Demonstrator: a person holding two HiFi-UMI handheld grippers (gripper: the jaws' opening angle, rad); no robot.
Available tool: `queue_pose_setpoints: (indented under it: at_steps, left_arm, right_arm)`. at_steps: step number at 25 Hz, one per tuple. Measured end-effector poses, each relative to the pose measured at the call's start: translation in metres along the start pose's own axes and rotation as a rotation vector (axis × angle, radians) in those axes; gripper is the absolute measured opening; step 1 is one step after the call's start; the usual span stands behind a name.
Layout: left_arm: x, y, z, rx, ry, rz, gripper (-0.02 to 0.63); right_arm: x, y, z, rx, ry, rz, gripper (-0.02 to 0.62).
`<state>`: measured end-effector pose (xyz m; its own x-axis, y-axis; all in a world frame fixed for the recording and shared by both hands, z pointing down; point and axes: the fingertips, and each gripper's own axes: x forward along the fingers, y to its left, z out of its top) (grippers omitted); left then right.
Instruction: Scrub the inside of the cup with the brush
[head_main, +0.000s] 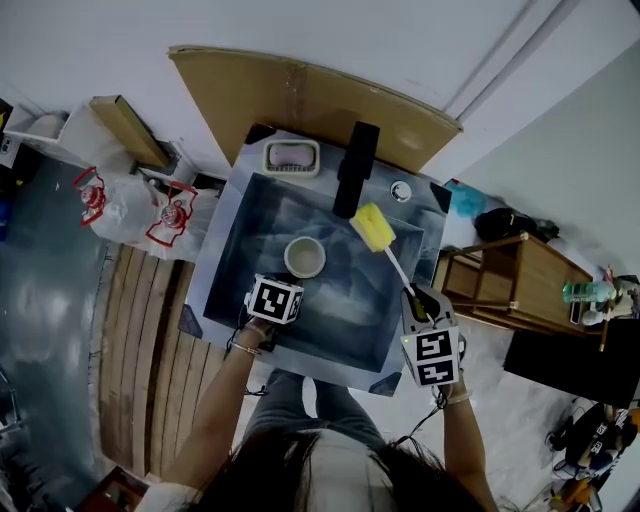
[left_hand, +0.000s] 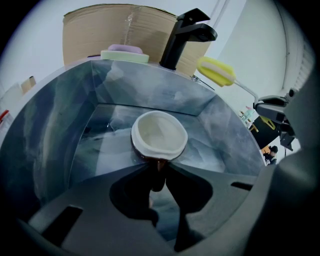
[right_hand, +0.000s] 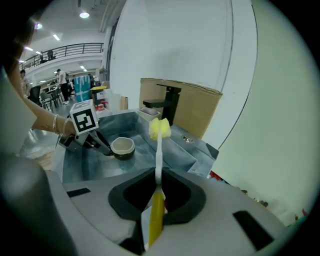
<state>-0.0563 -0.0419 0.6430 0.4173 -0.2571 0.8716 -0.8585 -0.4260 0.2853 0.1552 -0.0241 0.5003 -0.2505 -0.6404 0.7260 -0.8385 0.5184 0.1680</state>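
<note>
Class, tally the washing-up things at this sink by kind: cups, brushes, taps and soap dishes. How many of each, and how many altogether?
cup: 1
brush: 1
tap: 1
soap dish: 1
Total: 4

A white wall (head_main: 330, 30) rose behind the blue-grey marbled sink (head_main: 222, 255). A sheet of brown cardboard (head_main: 300, 95) leaned against the wall, and a black tap (head_main: 355, 165) stood in front of it. Wooden planks (head_main: 140, 340) covered the floor on the left, near plastic bags (head_main: 135, 205) printed in red. On the right stood a wooden rack (head_main: 515, 280). Farther off, ceiling lamps (right_hand: 84, 15) lit a railed gallery (right_hand: 70, 50).
</note>
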Motion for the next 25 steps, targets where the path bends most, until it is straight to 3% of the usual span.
queue_pose_setpoints:
  at_steps: [25]
  left_arm:
    - [-0.001, 0.001, 0.0, 0.004, -0.006, 0.001, 0.081]
  right_arm:
    - [0.018, 0.068, 0.006, -0.297, 0.194, 0.284, 0.057]
